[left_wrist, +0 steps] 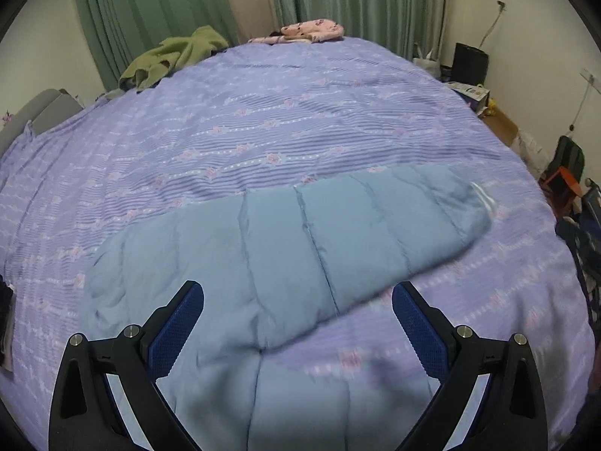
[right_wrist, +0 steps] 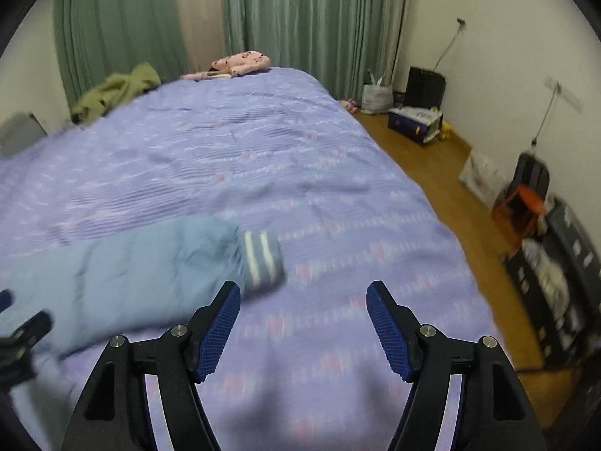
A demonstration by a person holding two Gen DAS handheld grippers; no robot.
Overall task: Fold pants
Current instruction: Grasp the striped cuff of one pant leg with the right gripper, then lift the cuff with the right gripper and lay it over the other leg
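Lilac, flower-striped bedspread [left_wrist: 263,131] covers the bed, with an olive-green garment [left_wrist: 172,56] bunched at its far left edge and a pink patterned garment [left_wrist: 311,30] at the far end before green curtains [right_wrist: 311,11]. Beside the bed, on the wooden floor [right_wrist: 432,165], stand a white bag [right_wrist: 375,97], a dark box [right_wrist: 413,122] and an orange-and-black bag [right_wrist: 522,203]. The pale blue quilted pants [left_wrist: 285,240] lie across the near part of the bed, one leg folded over, its striped cuff [right_wrist: 261,259] pointing right. The left tool [left_wrist: 298,332] hangs above the pants, jaws wide apart, gripping nothing. The right tool [right_wrist: 303,329] is also spread open and empty, over bare bedspread just right of the cuff.
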